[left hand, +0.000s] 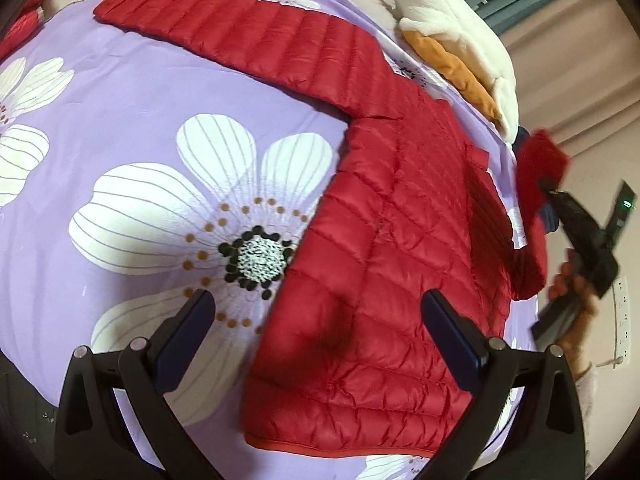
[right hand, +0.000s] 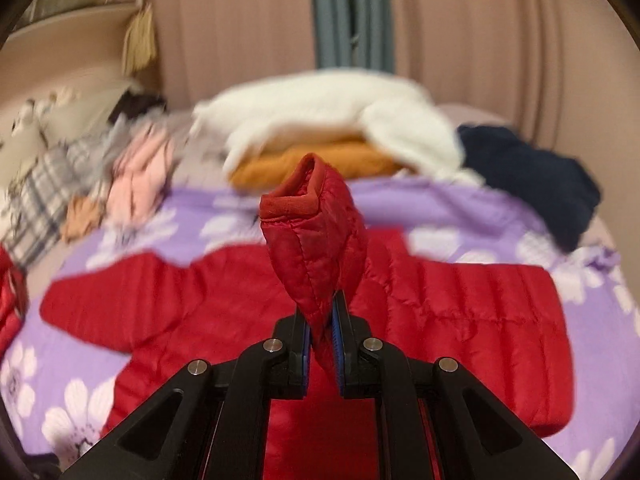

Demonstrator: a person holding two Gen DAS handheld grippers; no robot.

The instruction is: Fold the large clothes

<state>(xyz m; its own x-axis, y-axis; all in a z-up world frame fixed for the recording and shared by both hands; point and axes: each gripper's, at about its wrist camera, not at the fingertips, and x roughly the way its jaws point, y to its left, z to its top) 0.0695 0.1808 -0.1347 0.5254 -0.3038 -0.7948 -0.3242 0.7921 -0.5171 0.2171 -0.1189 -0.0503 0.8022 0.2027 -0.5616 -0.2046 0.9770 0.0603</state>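
Right wrist: jacket sleeve (right hand: 316,248) between tongs (right hand: 321,330).

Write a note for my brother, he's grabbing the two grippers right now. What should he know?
Right gripper: jaws shut on the sleeve cuff of the red puffer jacket, lifted off the bed.
Left gripper: jaws open, holding nothing, above the jacket's hem.
Jacket lies spread on the purple flowered bedspread, other sleeve stretched out flat.
Done: one sleeve picked up.
Left: fold both sleeves in, then fold the body.
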